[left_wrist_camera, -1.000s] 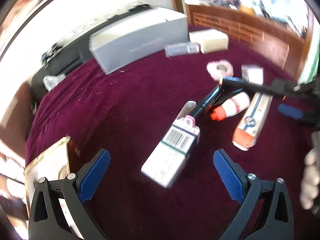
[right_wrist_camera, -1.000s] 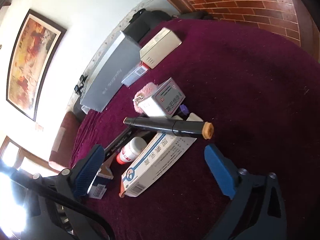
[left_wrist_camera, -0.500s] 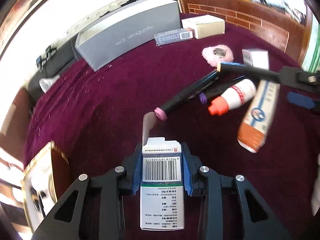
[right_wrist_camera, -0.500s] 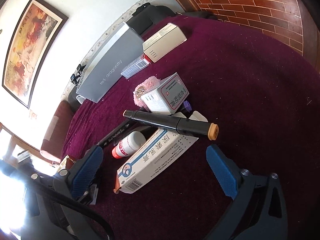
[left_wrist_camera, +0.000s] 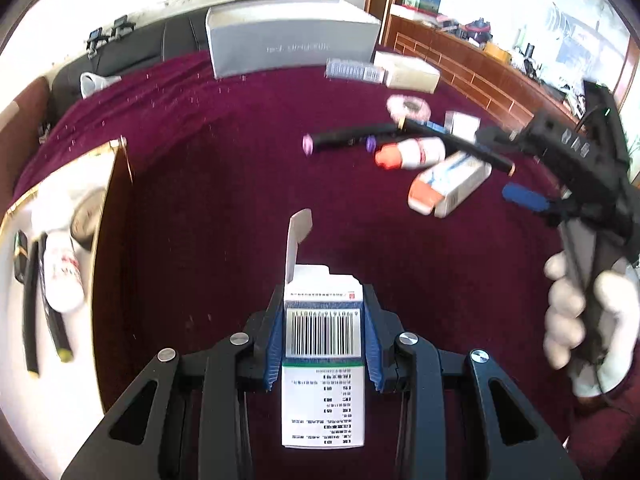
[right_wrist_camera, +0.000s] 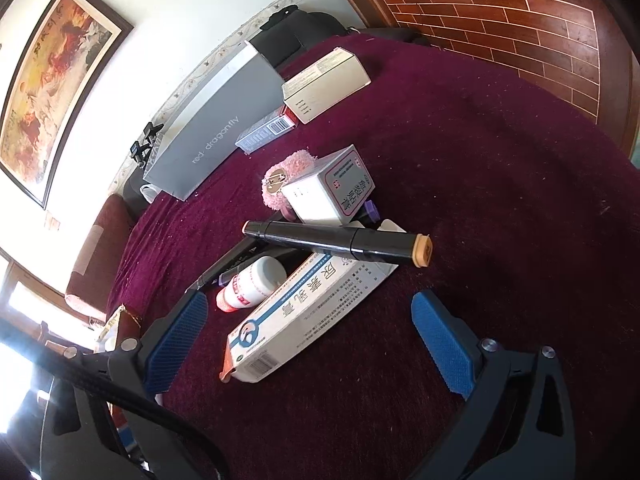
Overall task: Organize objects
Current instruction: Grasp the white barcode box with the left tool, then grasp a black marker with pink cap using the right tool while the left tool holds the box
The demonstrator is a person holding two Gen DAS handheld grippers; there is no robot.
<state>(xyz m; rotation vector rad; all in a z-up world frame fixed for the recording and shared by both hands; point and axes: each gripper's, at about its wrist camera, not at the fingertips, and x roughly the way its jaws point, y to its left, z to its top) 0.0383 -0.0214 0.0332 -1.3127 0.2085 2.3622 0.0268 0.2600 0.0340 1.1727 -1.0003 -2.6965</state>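
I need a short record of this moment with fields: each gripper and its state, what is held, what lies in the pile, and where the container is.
left gripper: shut on the barcode carton, its end flap open
right gripper: open, holds nothing, above the long carton
pile on the cloth: black marker lying across the long carton; white bottle with orange cap beside it; small square box; pink fluffy item
surface: maroon cloth
container: open box at the left, with a bottle and pens inside

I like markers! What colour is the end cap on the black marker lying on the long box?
Tan-orange, on the black marker; right wrist view shows it best.
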